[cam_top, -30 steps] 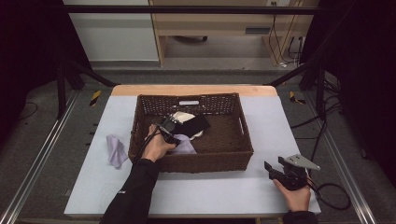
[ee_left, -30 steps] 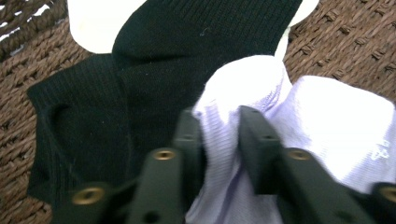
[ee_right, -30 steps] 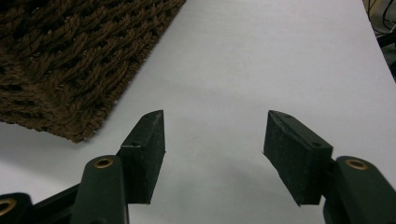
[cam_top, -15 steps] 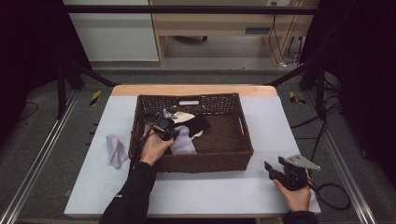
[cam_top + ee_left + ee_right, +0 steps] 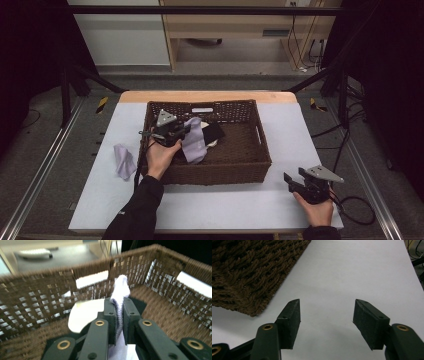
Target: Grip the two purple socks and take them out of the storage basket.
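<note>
1. Cloth first — my left gripper [image 5: 186, 131] has its jaws clamped on a lilac cloth [image 5: 194, 141], hanging limp above the left half of the wicker basket [image 5: 260, 145].
2. It looks light, soft, floppy; I judge a pinch on a bunched fold holds best.
3. My right gripper [image 5: 325, 323] rests near the desk's front right corner — jaws spread, holding nothing.

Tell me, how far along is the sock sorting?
One lavender sock already lies on the table beside the basket. The left gripper has a second lavender sock pinched, lifted above the basket. Black and white pieces remain inside. The right gripper waits open.
</note>
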`<move>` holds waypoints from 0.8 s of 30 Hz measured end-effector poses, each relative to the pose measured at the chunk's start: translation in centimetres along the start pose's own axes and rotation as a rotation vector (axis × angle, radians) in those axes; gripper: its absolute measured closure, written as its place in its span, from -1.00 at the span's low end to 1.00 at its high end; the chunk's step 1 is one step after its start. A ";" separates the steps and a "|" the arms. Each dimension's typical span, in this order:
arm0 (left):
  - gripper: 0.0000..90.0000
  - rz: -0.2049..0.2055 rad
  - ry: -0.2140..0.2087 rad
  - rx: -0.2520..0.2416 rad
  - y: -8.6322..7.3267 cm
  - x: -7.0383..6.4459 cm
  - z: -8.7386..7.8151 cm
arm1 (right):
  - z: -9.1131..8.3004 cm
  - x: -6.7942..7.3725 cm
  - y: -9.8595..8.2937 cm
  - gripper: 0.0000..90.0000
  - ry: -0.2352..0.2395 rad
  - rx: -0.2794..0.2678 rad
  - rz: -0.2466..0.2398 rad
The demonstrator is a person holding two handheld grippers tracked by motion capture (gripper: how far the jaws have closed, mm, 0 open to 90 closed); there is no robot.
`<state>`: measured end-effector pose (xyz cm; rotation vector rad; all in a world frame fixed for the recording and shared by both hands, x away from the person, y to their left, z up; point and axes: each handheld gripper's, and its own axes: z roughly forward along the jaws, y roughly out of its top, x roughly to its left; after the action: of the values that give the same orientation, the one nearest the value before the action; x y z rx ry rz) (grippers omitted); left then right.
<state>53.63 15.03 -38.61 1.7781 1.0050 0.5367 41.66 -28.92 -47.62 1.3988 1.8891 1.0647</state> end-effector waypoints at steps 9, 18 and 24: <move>0.84 0.064 0.012 -0.144 2.8 -0.4 -4.3 | 0.0 0.0 0.0 -0.14 0.001 0.000 -0.003; 0.84 0.066 0.013 -0.224 4.2 -0.5 -7.9 | -0.1 0.0 0.0 -0.14 0.002 0.005 0.002; 0.84 0.069 0.019 -0.250 4.5 -0.2 -9.5 | -0.1 0.1 0.0 -0.14 0.002 0.005 0.001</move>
<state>48.33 19.21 -30.57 1.5911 0.8514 0.6927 41.57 -28.86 -47.63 1.4015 1.8938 1.0628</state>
